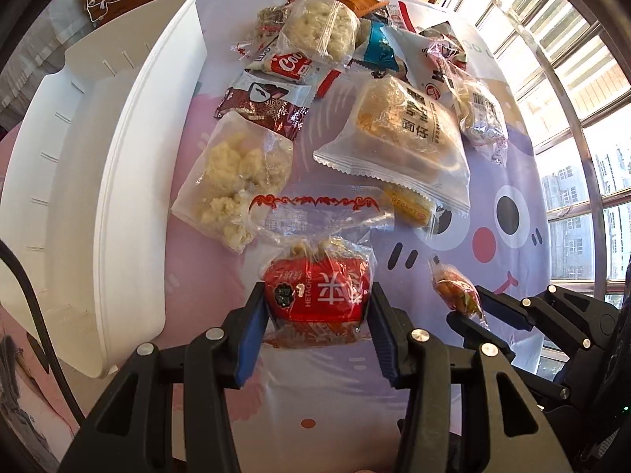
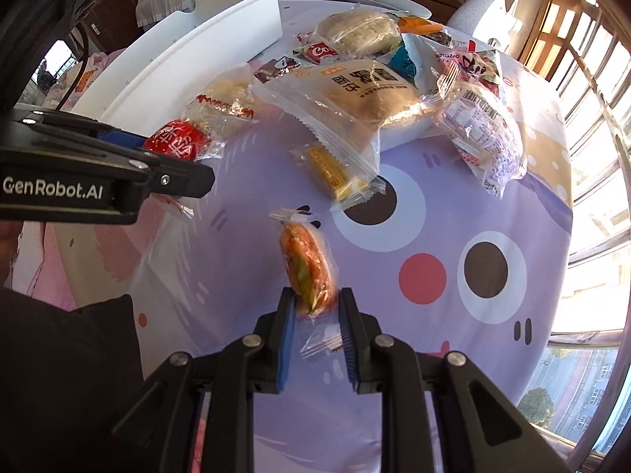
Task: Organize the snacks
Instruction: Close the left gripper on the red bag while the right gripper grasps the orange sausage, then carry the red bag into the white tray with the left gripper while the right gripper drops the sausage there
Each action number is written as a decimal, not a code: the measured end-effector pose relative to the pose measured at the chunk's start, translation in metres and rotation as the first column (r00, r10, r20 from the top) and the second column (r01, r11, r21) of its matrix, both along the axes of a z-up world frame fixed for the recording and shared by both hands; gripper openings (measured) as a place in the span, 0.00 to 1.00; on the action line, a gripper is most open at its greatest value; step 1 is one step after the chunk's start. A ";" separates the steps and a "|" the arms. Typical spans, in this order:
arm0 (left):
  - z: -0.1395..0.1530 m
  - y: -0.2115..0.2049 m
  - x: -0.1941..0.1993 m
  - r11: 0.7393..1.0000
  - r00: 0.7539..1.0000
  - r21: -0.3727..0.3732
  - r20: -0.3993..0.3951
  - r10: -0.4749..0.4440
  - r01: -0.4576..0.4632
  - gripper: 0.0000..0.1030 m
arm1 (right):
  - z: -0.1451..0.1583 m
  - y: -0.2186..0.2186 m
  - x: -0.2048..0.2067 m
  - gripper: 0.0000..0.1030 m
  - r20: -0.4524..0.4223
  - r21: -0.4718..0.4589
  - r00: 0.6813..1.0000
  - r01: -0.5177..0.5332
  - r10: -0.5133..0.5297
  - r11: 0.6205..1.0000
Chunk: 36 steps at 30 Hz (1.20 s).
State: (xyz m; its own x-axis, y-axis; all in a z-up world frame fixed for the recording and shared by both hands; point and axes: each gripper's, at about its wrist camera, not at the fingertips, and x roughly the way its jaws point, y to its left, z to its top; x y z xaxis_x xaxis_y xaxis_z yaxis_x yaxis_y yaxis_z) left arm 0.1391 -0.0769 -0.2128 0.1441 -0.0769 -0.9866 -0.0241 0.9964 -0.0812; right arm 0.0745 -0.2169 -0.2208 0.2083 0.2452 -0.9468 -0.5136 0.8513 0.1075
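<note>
While both of our grippers have a snack in their grip, we judge the pick-up step done and the carry to the white bin next, which runs along the table's left edge and looks empty in the part we can see. That move calls for lifting each packet clear of the heap of snacks crowding the far edge of the tablecloth. Our left gripper points straight down, half closed on the red-wrapped pastry, just beside the bin's near corner. Our right gripper tilts steeply down, jaws nearly together, pinching the small orange snack by its lower end, toward the near edge.
</note>
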 end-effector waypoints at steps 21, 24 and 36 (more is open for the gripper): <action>0.091 0.069 -0.045 0.993 0.963 -0.115 0.269 0.005 0.027 0.46 | 0.062 0.026 -0.018 0.21 0.095 0.086 0.978 0.179 -0.187 0.980; 0.098 0.088 -0.048 0.991 0.958 -0.118 0.287 -0.019 0.056 0.46 | 0.069 0.040 -0.020 0.21 0.109 0.093 0.967 0.221 -0.231 0.971; 0.120 0.173 -0.057 0.982 0.930 -0.091 0.345 -0.127 0.167 0.46 | 0.090 0.117 -0.036 0.21 0.160 0.152 0.919 0.337 -0.360 0.929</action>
State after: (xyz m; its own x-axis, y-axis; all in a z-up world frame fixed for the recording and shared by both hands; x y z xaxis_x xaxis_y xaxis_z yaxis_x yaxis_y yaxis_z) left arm 0.0823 0.0965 -0.0923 0.4439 -0.2346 -0.8648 0.1710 0.9695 -0.1753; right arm 0.0383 -0.1003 -0.1309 0.4662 0.2338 -0.8532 -0.2066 0.9666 0.1520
